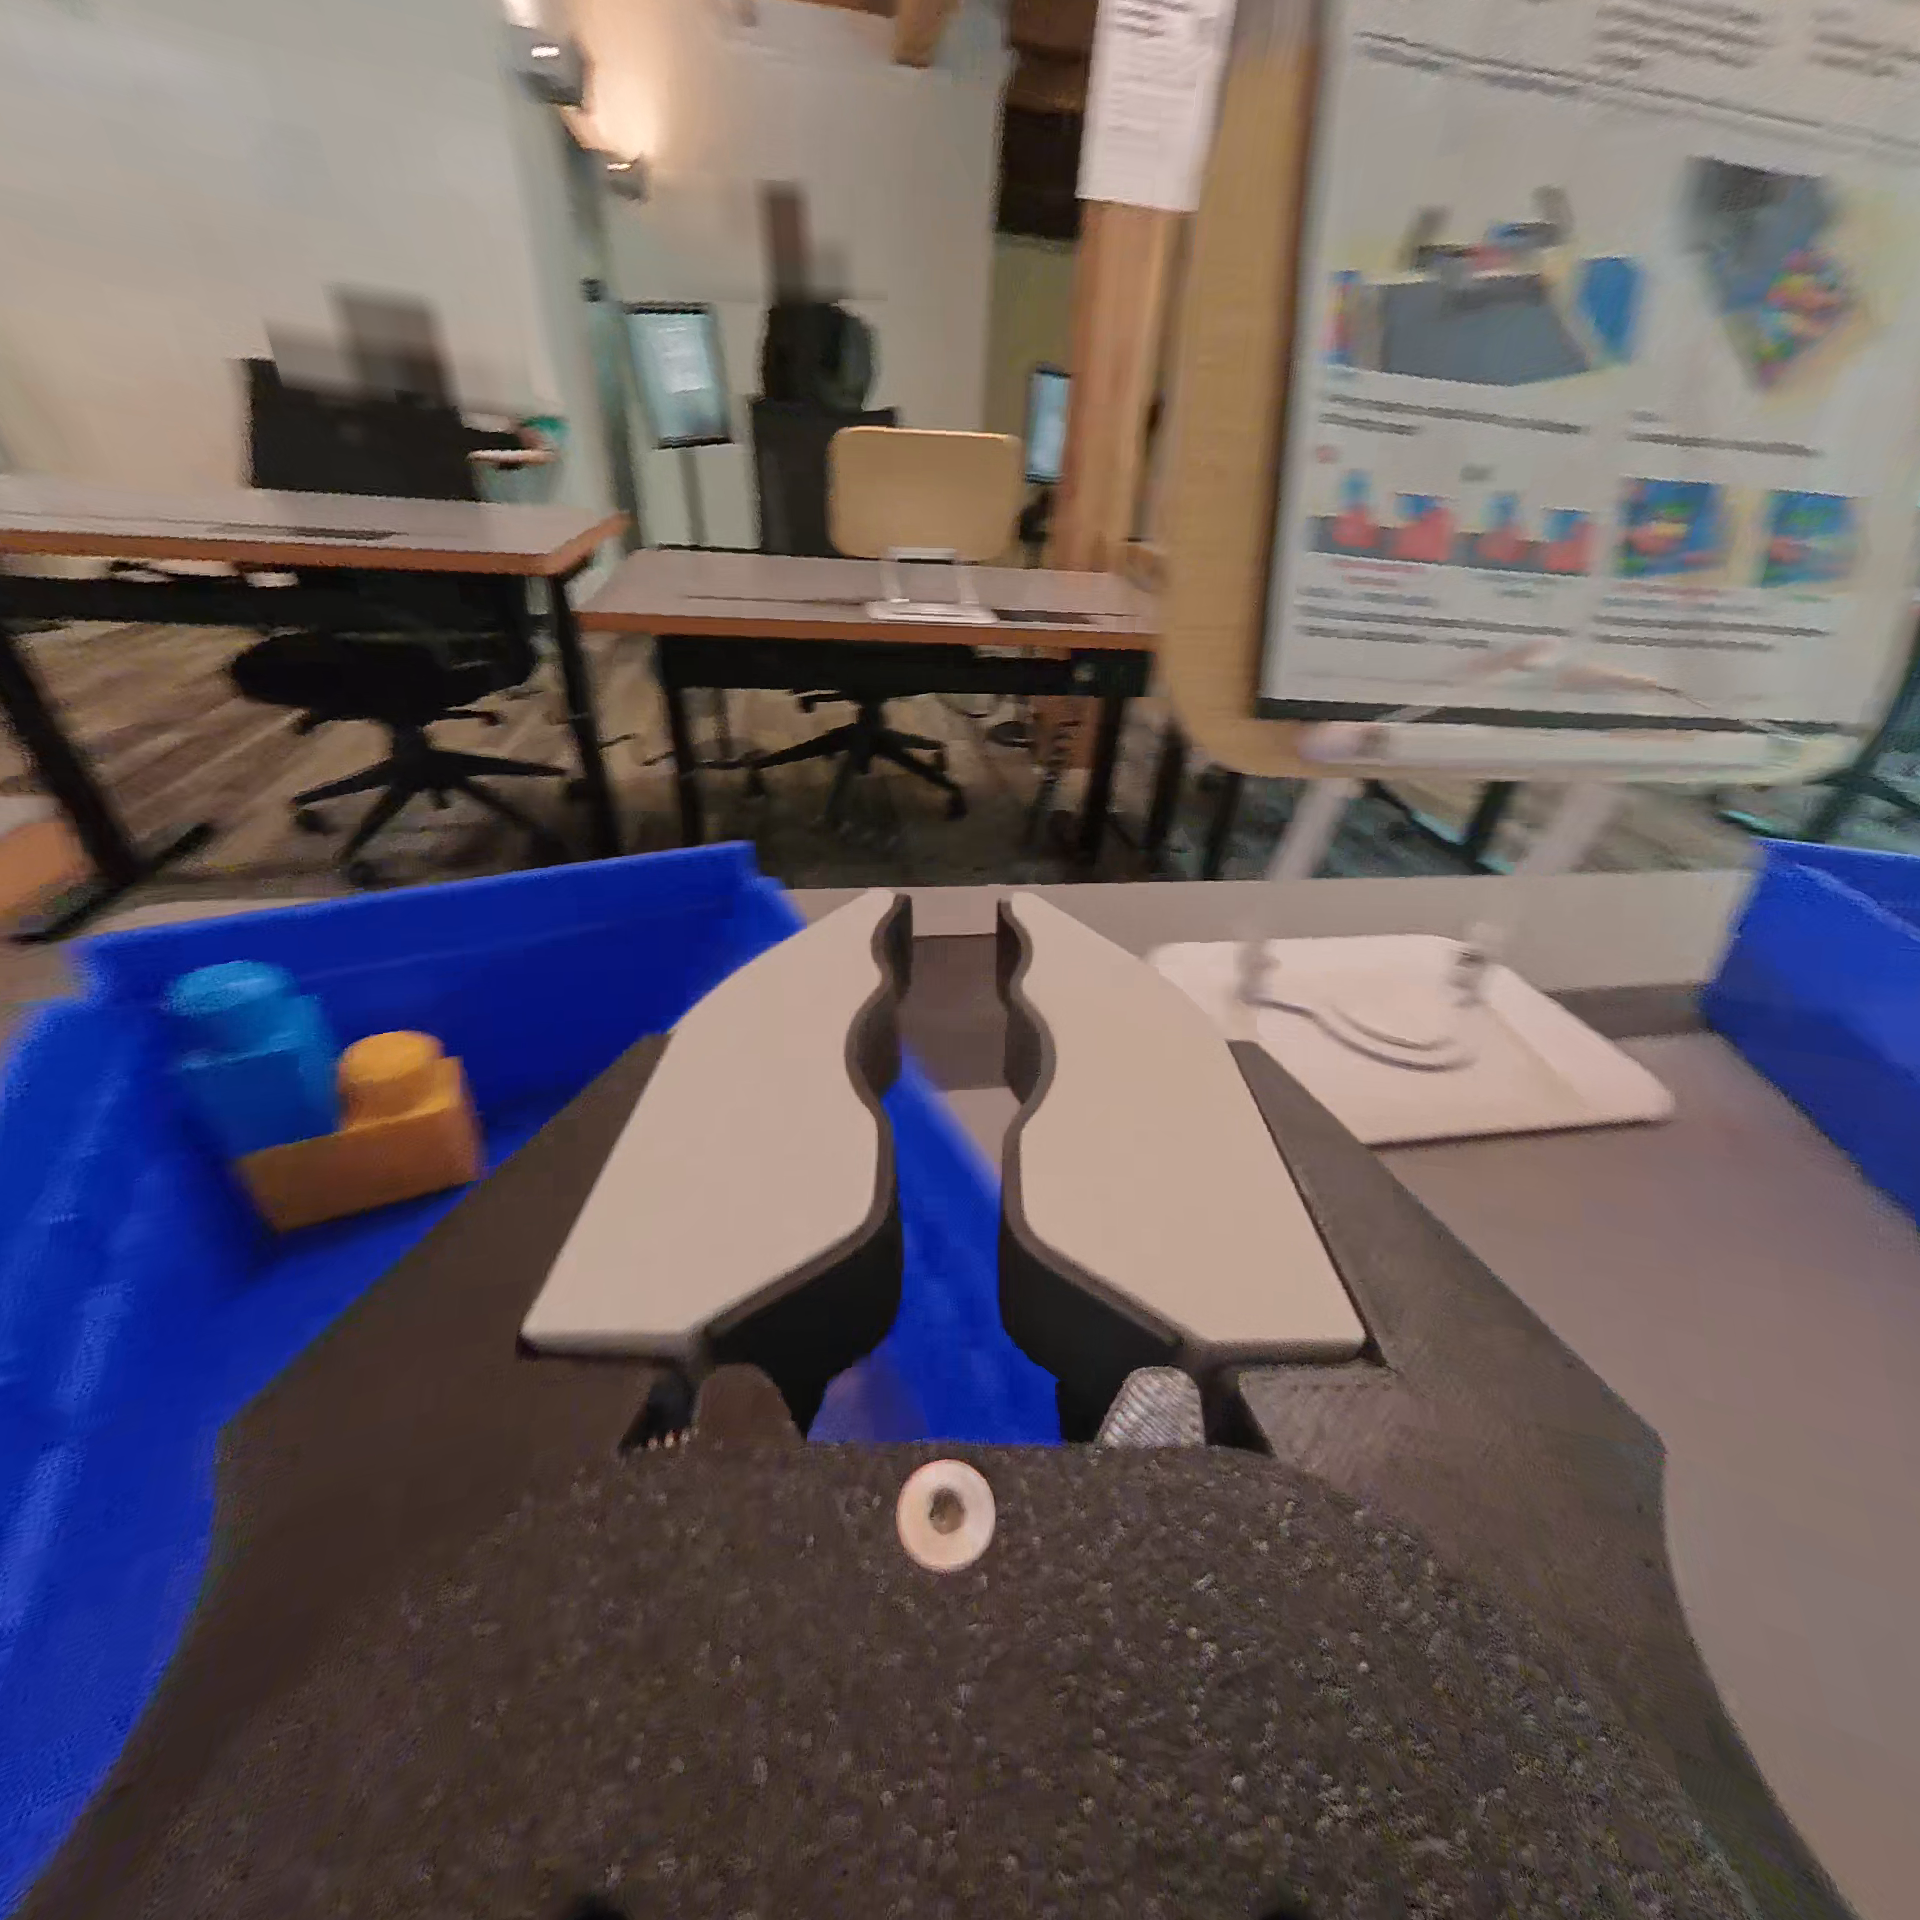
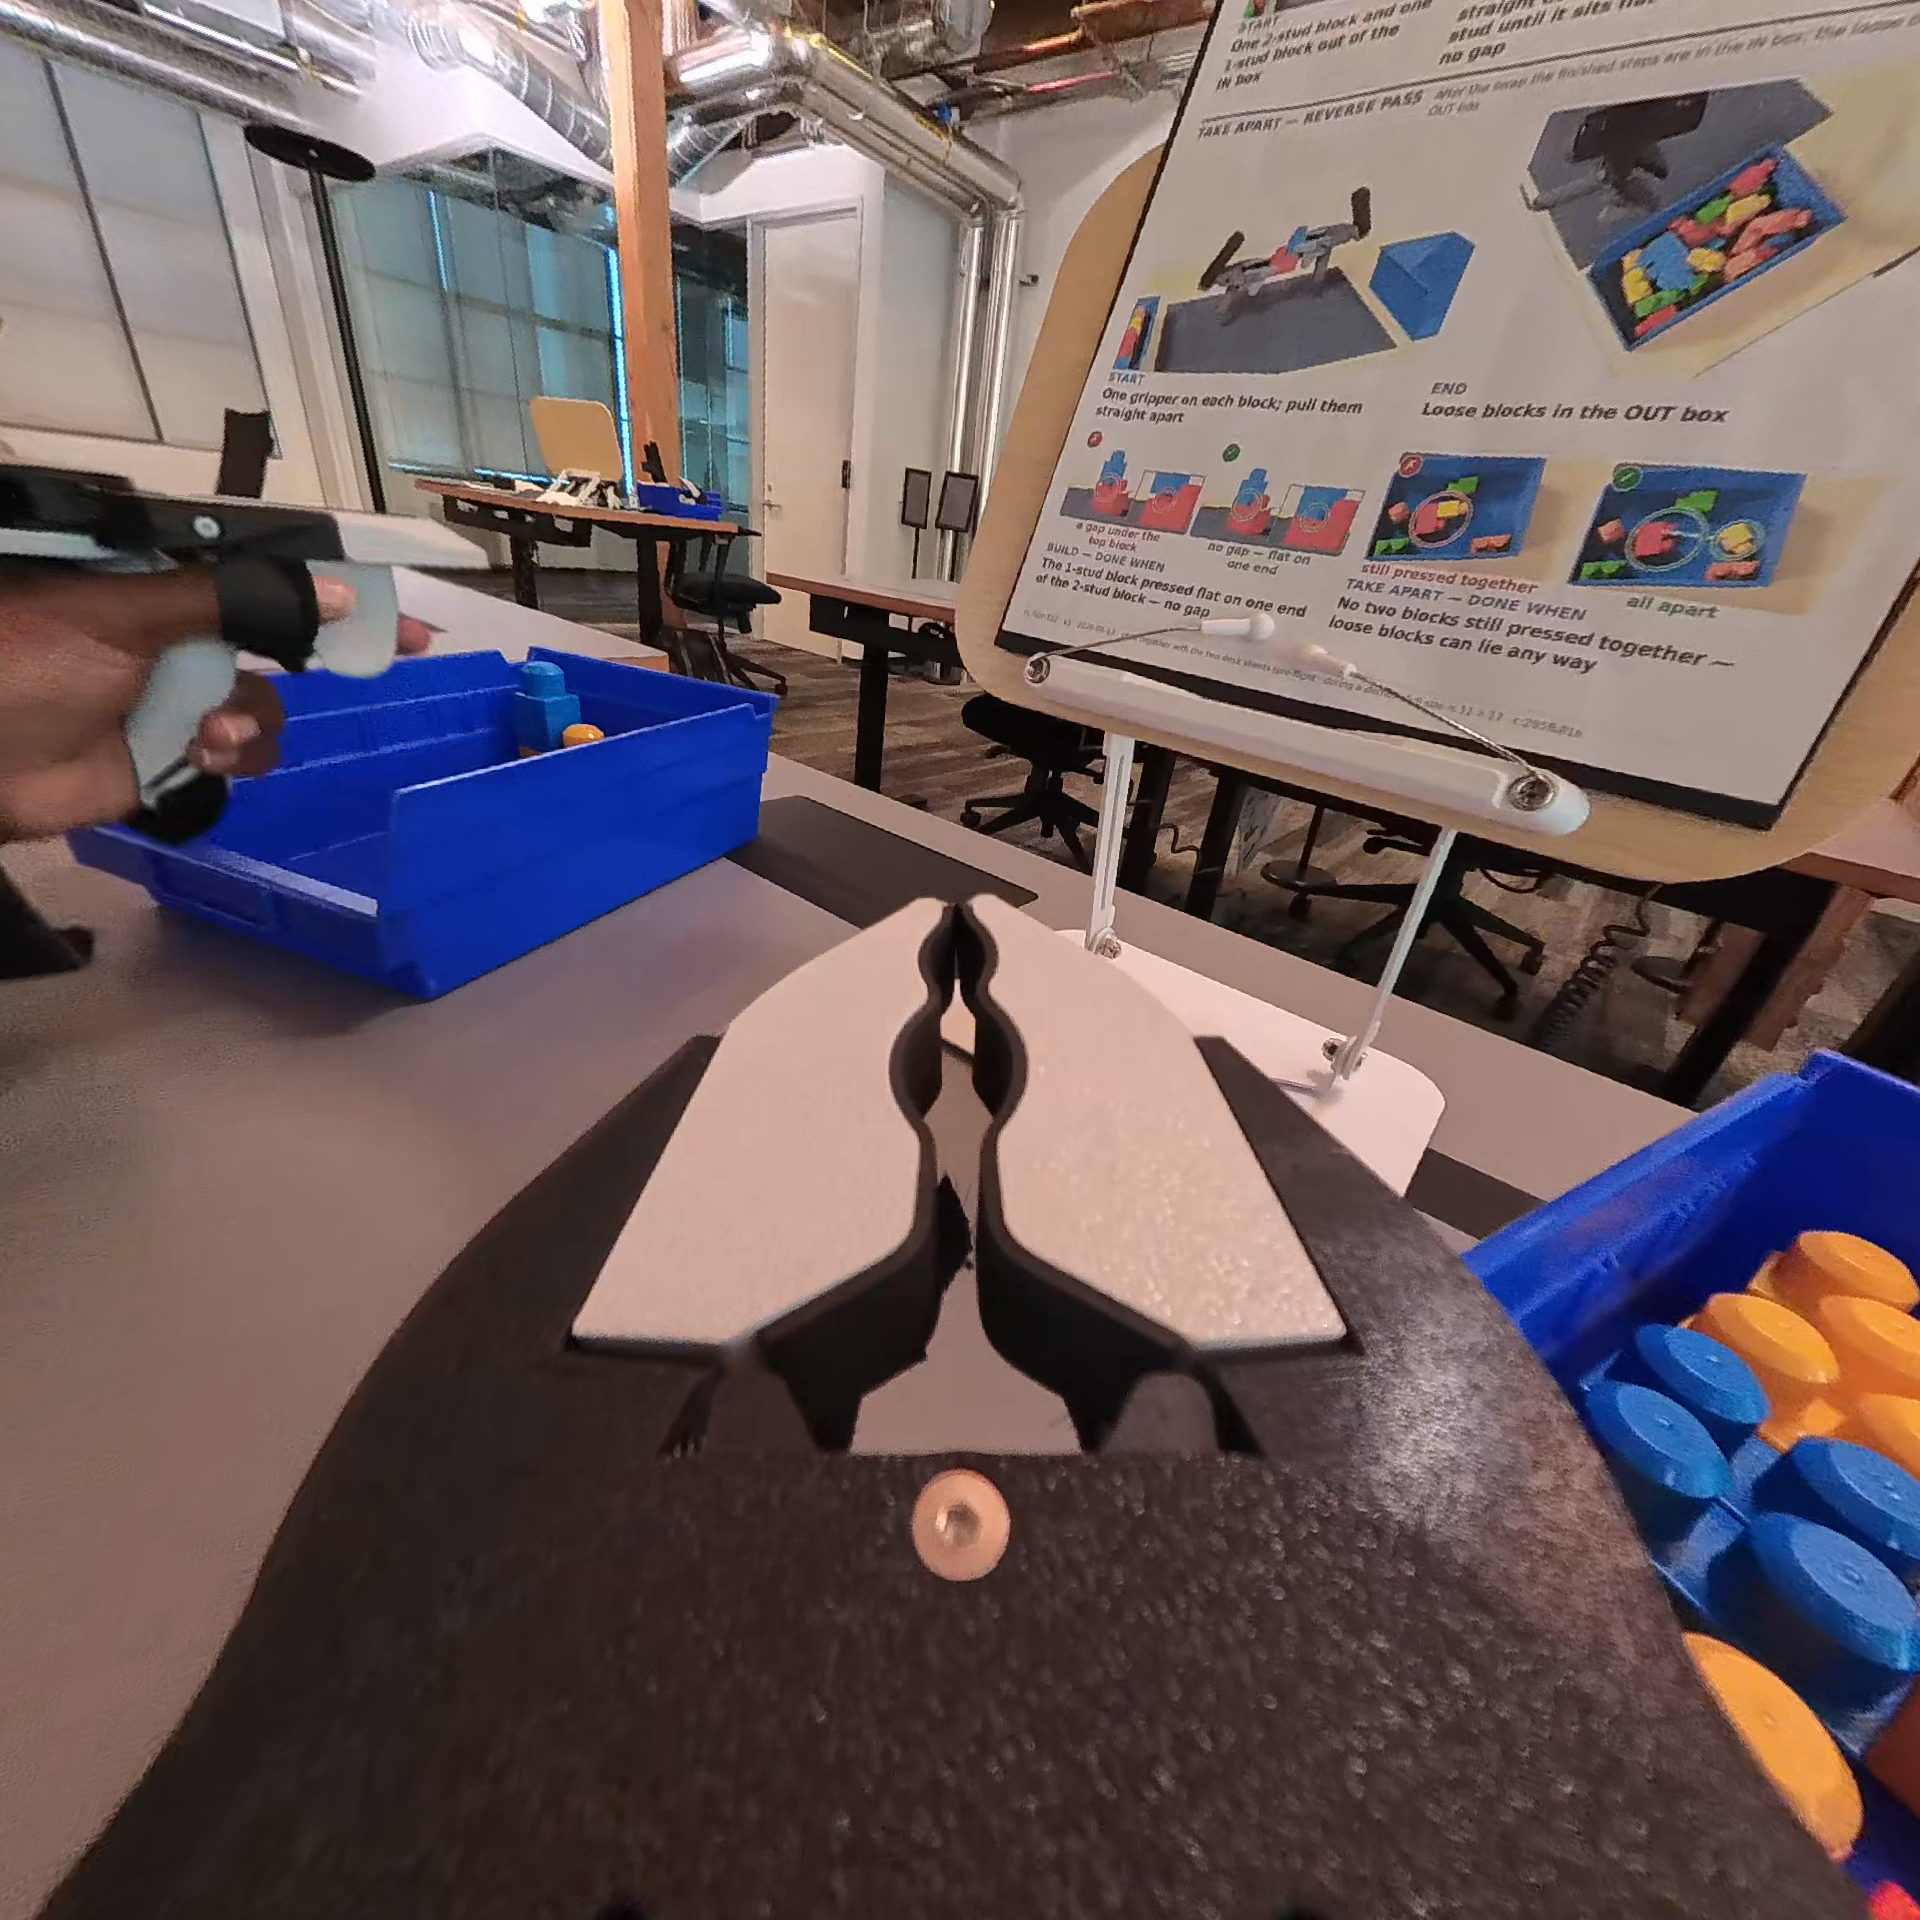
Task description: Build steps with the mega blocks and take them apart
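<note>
- The left gripper (image 1: 954,914) hung empty over the near edge of the left blue bin (image 1: 436,935), its jaws a narrow gap apart.
- The right gripper (image 2: 954,914) was empty too, jaws nearly touching, above the grey table (image 2: 312,1195).
- One finished step, a blue block (image 1: 249,1039) pressed on an orange two-stud block (image 1: 364,1148), sat in the left bin.
- Loose blue and orange blocks (image 2: 1766,1455) filled the right bin (image 2: 1621,1226), so most building seemingly remained.
</note>
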A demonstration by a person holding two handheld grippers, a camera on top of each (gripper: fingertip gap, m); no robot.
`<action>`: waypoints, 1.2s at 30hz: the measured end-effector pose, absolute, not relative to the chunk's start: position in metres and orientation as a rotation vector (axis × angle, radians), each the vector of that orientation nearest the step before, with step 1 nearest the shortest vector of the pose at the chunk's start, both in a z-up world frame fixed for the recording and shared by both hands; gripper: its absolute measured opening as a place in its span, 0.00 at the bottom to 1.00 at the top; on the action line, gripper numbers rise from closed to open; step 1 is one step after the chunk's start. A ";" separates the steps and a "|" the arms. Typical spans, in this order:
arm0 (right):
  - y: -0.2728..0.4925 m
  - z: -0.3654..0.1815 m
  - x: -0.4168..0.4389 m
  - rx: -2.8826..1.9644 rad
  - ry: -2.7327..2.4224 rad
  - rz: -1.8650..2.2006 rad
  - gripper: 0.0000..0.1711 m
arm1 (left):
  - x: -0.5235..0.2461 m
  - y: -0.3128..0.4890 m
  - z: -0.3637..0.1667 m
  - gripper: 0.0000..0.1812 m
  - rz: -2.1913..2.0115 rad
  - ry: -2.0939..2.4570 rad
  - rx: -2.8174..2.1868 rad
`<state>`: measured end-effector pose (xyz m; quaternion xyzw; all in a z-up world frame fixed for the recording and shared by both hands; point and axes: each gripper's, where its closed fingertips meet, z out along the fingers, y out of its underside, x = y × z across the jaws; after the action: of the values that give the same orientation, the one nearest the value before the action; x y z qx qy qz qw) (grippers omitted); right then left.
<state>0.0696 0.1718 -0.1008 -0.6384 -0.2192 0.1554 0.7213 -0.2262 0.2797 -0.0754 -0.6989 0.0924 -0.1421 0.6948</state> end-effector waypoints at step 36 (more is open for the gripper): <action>0.177 -0.102 0.078 -1.425 -0.450 0.413 0.00 | -0.407 0.436 -0.171 0.30 0.351 -0.211 -2.083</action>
<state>0.0778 0.1768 -0.1017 -0.6434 -0.2030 0.1864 0.7142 -0.4074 0.4365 -0.1714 -0.8566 -0.0869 0.1444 0.4877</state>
